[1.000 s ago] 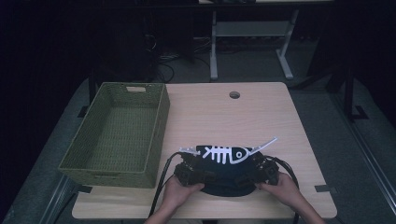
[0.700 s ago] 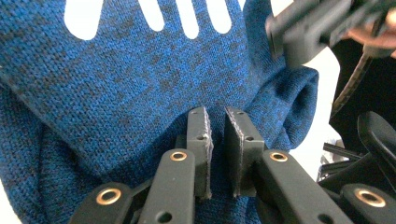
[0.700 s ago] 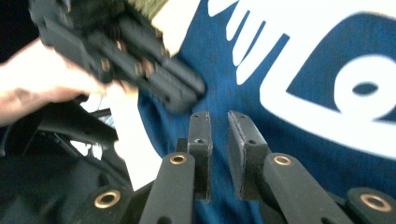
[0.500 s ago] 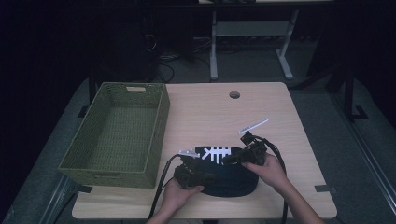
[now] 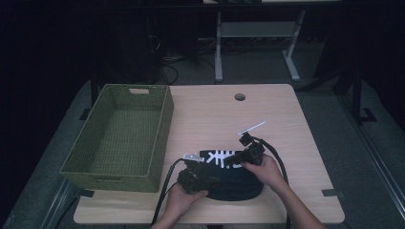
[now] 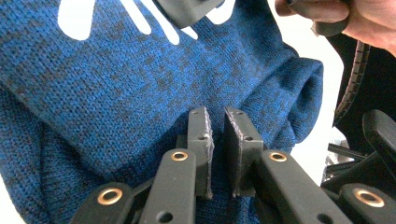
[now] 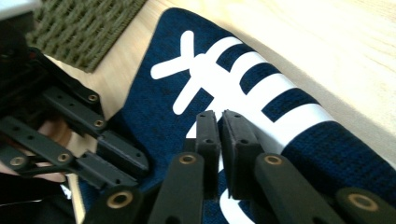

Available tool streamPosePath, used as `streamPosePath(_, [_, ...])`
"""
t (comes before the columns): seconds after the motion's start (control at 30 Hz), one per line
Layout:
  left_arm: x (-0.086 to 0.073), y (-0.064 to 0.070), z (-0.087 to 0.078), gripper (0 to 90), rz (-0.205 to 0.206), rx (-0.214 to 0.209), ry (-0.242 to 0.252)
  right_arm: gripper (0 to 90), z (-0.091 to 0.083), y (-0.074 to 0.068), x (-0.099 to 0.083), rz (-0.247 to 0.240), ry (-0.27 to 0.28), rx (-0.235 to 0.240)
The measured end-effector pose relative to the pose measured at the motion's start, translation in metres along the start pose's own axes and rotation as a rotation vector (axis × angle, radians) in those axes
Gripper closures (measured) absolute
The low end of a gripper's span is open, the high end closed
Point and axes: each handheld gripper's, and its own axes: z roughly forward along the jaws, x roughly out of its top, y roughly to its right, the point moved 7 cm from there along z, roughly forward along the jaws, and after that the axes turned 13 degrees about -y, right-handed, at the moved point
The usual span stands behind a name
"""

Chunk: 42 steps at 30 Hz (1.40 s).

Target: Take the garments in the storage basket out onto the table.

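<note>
The dark blue knitted cloth (image 5: 234, 179) with its white fishbone print lies bunched at the near edge of the table (image 5: 286, 119), between the person's two hands and just right of the green woven basket (image 5: 119, 138). In the left gripper view the weave (image 6: 140, 93) sits right under the black jaws, which stand nearly together with a thin gap between them; I cannot tell whether any fabric is caught in it. The left gripper (image 5: 193, 174) rests low on the cloth's left side. The right gripper (image 5: 236, 160) is over the print, and in its own view the jaws look pressed almost shut above the white bones (image 7: 243, 93), though again I cannot say for sure that they pinch the knit.

The risk I see is a shallow bite: a soft, thick knit can slip out of a thin pinch as soon as it is lifted, and one side would flop down. The two grippers are also close together, so their jaws or trailing cables could knock or snag. The cloth sits near the front edge, so a loose pull toward the person might drag it off the table.

Room is better elsewhere. The far and right parts of the tabletop are bare wood apart from a small round hole (image 5: 239, 97). The basket's near right corner stands just beside the left hand (image 5: 179, 200), so a swing that way needs lift first.
</note>
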Motion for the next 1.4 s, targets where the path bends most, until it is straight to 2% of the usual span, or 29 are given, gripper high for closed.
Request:
streamPosePath(0.1, [0.000, 0.000, 0.000, 80.9, 0.000, 0.001, 0.001, 86.8, 0.001, 0.002, 0.000, 0.002, 0.001, 0.001])
streamPosePath(0.23, [-0.001, 0.000, 0.000, 80.9, -0.002, 0.002, 0.000, 82.7, -0.004, -0.003, 0.002, -0.002, -0.008, 0.020])
streamPosePath(0.3, [-0.001, 0.000, 0.000, 80.9, -0.001, 0.003, -0.001, 82.2, -0.012, -0.007, 0.006, -0.007, 0.024, 0.033])
streamPosePath(0.4, [-0.001, 0.000, 0.000, 80.9, 0.000, 0.004, -0.002, 82.2, -0.021, -0.006, 0.011, 0.001, 0.068, 0.025])
streamPosePath(0.5, [-0.001, 0.000, 0.000, 80.9, 0.000, 0.005, 0.000, 83.5, -0.019, 0.002, 0.014, 0.040, 0.064, 0.024])
streamPosePath(0.67, [-0.001, 0.001, 0.000, 80.8, -0.002, 0.003, 0.003, 88.2, -0.008, 0.010, 0.014, 0.060, 0.031, -0.019])
streamPosePath(0.77, [-0.001, 0.001, 0.000, 80.9, 0.000, 0.002, 0.004, 89.5, -0.004, 0.012, 0.014, 0.055, 0.024, -0.049])
streamPosePath(0.87, [-0.001, 0.000, 0.000, 80.9, -0.001, 0.001, 0.006, 89.5, -0.004, 0.012, 0.014, 0.056, 0.025, -0.054])
streamPosePath(1.07, [-0.002, 0.000, 0.000, 80.7, -0.005, -0.002, 0.004, 83.1, -0.014, 0.007, 0.012, 0.058, 0.058, 0.015])
streamPosePath(1.23, [-0.001, 0.000, 0.000, 80.6, -0.006, -0.002, 0.004, 82.9, -0.033, 0.012, 0.006, 0.064, 0.101, -0.016])
streamPosePath(1.33, [-0.001, 0.001, 0.001, 80.6, -0.007, -0.002, 0.005, 84.2, -0.031, 0.020, 0.001, 0.098, 0.084, -0.028])
streamPosePath(1.4, [-0.001, 0.000, 0.001, 80.6, -0.007, -0.002, 0.006, 85.6, -0.025, 0.026, -0.001, 0.103, 0.071, -0.044])
